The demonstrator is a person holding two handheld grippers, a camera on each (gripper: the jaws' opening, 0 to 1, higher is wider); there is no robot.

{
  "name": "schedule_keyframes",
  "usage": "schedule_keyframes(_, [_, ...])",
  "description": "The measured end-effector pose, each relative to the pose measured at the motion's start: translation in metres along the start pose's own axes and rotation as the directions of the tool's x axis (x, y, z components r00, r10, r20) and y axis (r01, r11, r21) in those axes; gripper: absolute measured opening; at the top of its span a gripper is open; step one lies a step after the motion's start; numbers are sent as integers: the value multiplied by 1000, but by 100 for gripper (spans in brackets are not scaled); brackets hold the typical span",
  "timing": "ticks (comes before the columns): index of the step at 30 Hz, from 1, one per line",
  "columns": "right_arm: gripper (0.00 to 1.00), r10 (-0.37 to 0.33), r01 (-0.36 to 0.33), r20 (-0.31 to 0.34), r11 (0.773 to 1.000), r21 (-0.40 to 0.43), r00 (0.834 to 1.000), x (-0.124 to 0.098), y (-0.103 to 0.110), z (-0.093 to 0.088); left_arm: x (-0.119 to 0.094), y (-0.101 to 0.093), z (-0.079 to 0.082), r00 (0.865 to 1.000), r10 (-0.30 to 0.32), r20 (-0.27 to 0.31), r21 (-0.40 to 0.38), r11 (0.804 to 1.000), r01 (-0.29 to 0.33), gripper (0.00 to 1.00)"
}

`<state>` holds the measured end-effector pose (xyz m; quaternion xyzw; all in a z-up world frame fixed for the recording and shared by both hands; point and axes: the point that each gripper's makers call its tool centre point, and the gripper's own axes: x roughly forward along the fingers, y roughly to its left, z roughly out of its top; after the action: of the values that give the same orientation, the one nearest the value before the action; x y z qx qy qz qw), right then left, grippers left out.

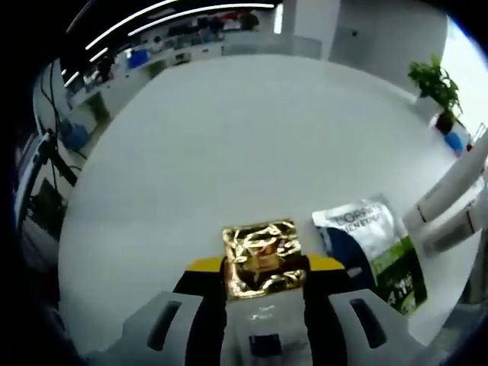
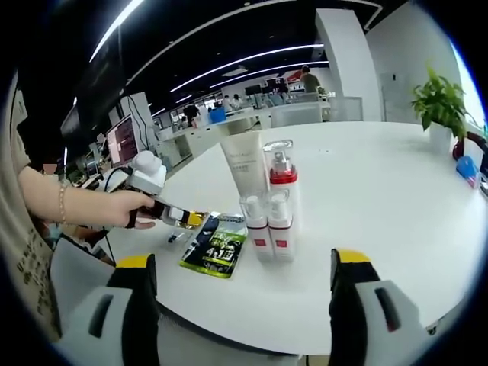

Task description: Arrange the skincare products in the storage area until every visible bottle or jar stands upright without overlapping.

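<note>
My left gripper [image 1: 264,267] is shut on a crinkled gold foil sachet [image 1: 261,255], held low over the white table [image 1: 229,152]. A white, blue and green sachet [image 1: 374,244] lies flat just to its right. In the right gripper view, a white tube [image 2: 244,169], a pump bottle with a red collar [image 2: 283,183] and two small red-labelled bottles [image 2: 268,227] stand upright in a tight cluster. A dark green sachet [image 2: 217,248] lies flat left of them. My right gripper [image 2: 244,263] is open and holds nothing, close in front of the small bottles. A hand holds the left gripper [image 2: 183,217] at the table's left edge.
A potted plant [image 2: 438,107] and a blue item [image 2: 467,169] stand at the table's far right. White containers [image 1: 450,198] reach in at the right edge of the left gripper view. Desks, monitors and people fill the office behind. Bare tabletop [image 2: 381,198] lies right of the bottles.
</note>
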<state>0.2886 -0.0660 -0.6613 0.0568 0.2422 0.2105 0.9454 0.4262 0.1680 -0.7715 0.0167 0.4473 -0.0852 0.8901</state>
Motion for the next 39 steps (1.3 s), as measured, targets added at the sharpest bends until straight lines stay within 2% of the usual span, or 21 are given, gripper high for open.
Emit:
schedule_keyframes(11, [94, 0, 0, 4, 1000, 1, 1000, 0, 1, 1, -3, -1, 0, 1000, -9, 1, 9, 1000, 9, 37])
schedule_keyframes(23, [94, -1, 1, 15, 1000, -1, 1000, -1, 1, 3, -5, -7, -1, 999, -37, -4, 23, 999, 37, 44])
schedule_keyframes(39, [94, 21, -20, 28, 999, -41, 999, -2, 7, 5, -27, -15, 5, 994, -107, 35, 60, 993, 105, 57])
